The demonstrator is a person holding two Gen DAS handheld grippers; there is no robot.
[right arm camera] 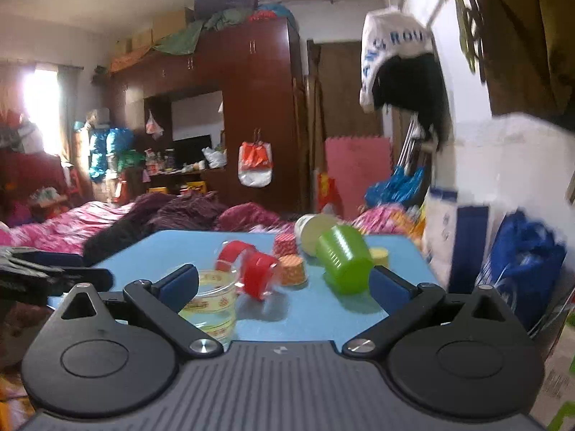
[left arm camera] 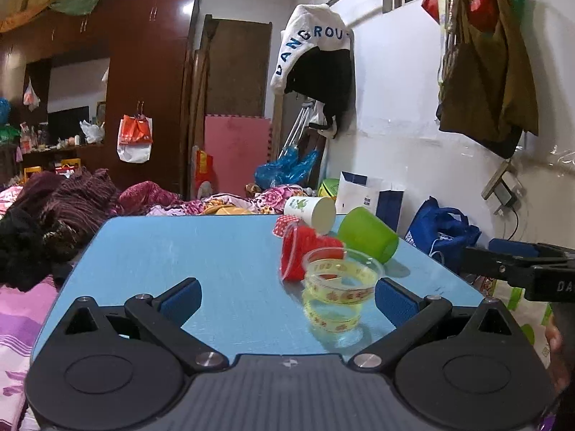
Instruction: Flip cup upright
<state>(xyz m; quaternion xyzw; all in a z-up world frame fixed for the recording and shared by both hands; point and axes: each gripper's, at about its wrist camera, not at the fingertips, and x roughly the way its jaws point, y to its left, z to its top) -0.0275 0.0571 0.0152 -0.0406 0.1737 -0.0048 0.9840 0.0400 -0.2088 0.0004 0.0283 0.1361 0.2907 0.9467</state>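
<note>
A clear plastic cup with yellow and red bands (left arm camera: 339, 287) stands upright on the blue table (left arm camera: 201, 251), just inside my left gripper's right finger. My left gripper (left arm camera: 287, 296) is open and empty. Behind the clear cup a red cup (left arm camera: 300, 255), a green cup (left arm camera: 368, 234) and a white paper cup (left arm camera: 312, 210) lie on their sides. In the right wrist view my right gripper (right arm camera: 284, 282) is open and empty. The green cup (right arm camera: 345, 260) lies by its right finger, the red cup (right arm camera: 257, 274) between the fingers, the clear cup (right arm camera: 212, 303) by its left finger.
Small red-dotted and orange paper cups (right arm camera: 287, 258) sit mid-table. Bags (left arm camera: 440, 231) stand by the white wall at right. A bed with dark and pink bedding (left arm camera: 54, 215) lies left of the table. The right gripper shows at the left view's right edge (left arm camera: 521, 265).
</note>
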